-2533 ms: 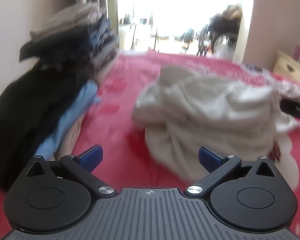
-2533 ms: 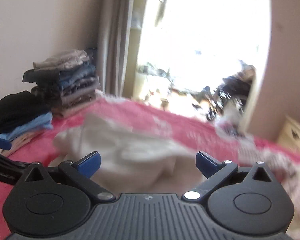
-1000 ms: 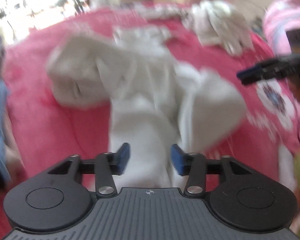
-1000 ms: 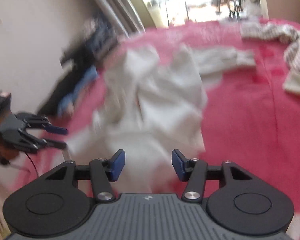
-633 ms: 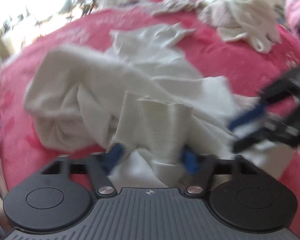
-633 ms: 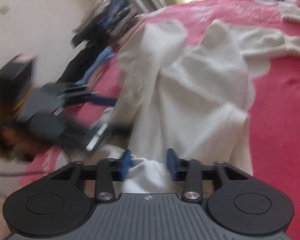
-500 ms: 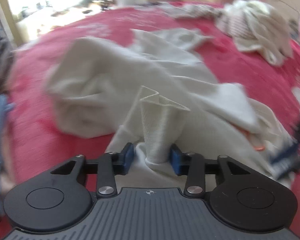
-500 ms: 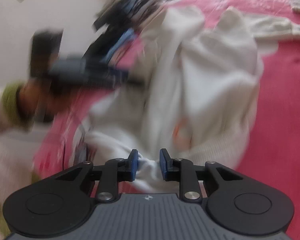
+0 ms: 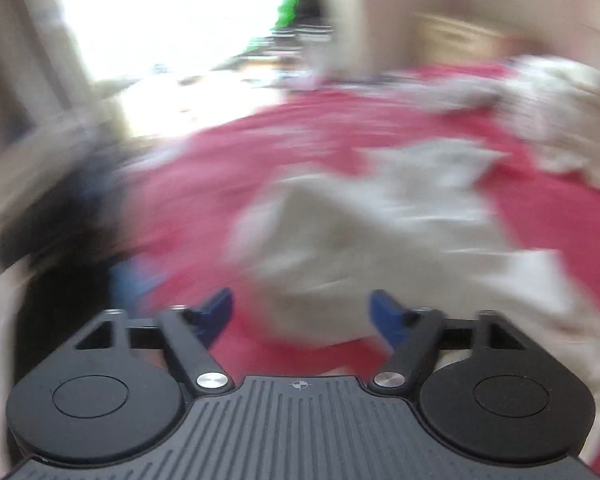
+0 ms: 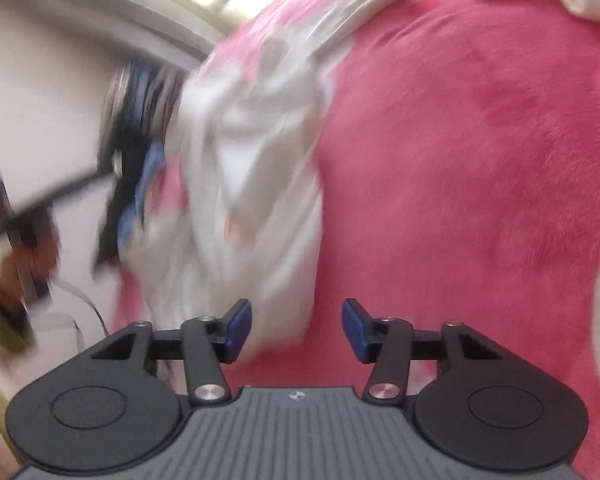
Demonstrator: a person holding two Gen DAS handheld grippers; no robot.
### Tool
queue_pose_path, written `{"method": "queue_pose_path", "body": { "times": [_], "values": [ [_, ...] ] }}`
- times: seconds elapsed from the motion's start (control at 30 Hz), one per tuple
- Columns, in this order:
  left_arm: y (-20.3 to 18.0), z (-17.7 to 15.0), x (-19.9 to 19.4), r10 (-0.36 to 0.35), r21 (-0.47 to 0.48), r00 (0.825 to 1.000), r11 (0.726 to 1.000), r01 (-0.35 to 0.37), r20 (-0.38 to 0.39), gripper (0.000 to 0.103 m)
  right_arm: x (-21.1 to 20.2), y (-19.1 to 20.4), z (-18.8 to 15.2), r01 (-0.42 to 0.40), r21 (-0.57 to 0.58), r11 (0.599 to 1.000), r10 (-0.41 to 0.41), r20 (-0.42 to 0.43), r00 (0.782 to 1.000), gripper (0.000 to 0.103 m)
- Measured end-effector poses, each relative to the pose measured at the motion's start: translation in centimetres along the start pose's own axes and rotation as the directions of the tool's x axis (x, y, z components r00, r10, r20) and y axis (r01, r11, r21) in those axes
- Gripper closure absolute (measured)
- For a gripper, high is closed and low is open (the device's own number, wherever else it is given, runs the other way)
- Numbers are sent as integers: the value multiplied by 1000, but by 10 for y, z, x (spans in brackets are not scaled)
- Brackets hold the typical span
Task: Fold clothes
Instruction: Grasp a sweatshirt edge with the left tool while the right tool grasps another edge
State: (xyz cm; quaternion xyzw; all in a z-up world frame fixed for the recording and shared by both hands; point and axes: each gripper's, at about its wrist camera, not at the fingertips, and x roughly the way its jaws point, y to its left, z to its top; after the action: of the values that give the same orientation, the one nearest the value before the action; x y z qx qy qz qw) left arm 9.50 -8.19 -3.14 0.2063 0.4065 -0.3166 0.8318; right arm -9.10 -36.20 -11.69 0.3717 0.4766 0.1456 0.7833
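Observation:
A crumpled white garment (image 9: 380, 224) lies on the pink-red bedspread (image 9: 220, 168), blurred by motion. My left gripper (image 9: 302, 310) stands open just short of its near edge, nothing between the blue pads. In the right wrist view the same white garment (image 10: 252, 160) stretches up the left half of the bedspread (image 10: 460, 140). My right gripper (image 10: 296, 326) is open over bare bedspread, its left pad close to the cloth's lower edge. The other gripper (image 10: 8, 212) and the hand holding it show at far left, smeared.
A stack of dark and blue folded clothes (image 10: 136, 120) sits by the wall, seen dark at the left (image 9: 52, 216). Another pale heap (image 9: 560, 120) lies at the far right of the bed. A bright window and a wooden drawer unit (image 9: 460, 40) stand beyond.
Both grippers were shut on folds of the white garment half a second ago; now both are open and the cloth has dropped free. Both cameras swing fast, blurring the views.

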Motion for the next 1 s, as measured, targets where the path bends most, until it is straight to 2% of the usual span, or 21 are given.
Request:
{"method": "queue_pose_path", "body": {
  "times": [0.07, 0.13, 0.23, 0.37, 0.43, 0.5, 0.53, 0.57, 0.6, 0.67, 0.8, 0.83, 0.87, 0.93, 1.0],
  "values": [
    [-8, 16, 3, -43, 54, 999, 998, 42, 18, 13, 13, -6, 12, -27, 71, 997, 27, 11, 1000, 48],
    [-35, 33, 32, -116, 138, 993, 983, 119, -29, 13, 26, -11, 23, -54, 137, 989, 51, 22, 998, 48],
    [-70, 51, 79, -212, 247, 968, 939, 240, -135, 13, 36, -11, 25, -85, 141, 986, 85, 7, 996, 48],
    [-97, 54, 112, -262, 343, 934, 878, 334, -241, 15, 37, -8, 18, -96, 103, 990, 99, -25, 995, 48],
    [-99, 55, 127, -287, 341, 911, 859, 381, -296, 24, 35, -11, 12, -89, 99, 991, 94, -46, 995, 48],
    [-99, 54, 136, -315, 328, 890, 846, 421, -331, 48, 32, -15, 9, -82, 100, 992, 88, -60, 994, 48],
    [-99, 55, 138, -329, 327, 884, 839, 435, -333, 51, 31, -15, 10, -75, 97, 992, 81, -58, 995, 48],
    [-98, 57, 138, -342, 313, 882, 841, 441, -324, 65, 30, -16, 11, -69, 94, 993, 75, -55, 996, 47],
    [-95, 60, 138, -354, 286, 881, 849, 443, -313, 84, 28, -16, 11, -63, 92, 994, 68, -52, 996, 47],
    [-89, 64, 138, -378, 232, 879, 863, 448, -290, 92, 23, -13, 12, -49, 72, 996, 52, -36, 998, 47],
    [-73, 73, 126, -424, 89, 889, 892, 443, -170, 97, 9, 8, 11, -14, -37, 999, 15, 26, 1000, 47],
    [-71, 74, 121, -436, 54, 890, 894, 445, -133, 98, 8, 16, 11, -8, -69, 998, 10, 39, 999, 43],
    [-69, 76, 116, -445, 19, 890, 894, 449, -96, 98, 9, 26, 10, -6, -99, 995, 11, 46, 999, 36],
    [-67, 79, 106, -462, -33, 886, 887, 461, -30, 98, 15, 43, 7, 23, -157, 987, -16, 50, 999, 28],
    [-68, 82, 96, -476, -72, 879, 876, 478, 33, 98, 24, 60, 3, 69, -214, 974, -59, 51, 997, 26]
  ]
}}
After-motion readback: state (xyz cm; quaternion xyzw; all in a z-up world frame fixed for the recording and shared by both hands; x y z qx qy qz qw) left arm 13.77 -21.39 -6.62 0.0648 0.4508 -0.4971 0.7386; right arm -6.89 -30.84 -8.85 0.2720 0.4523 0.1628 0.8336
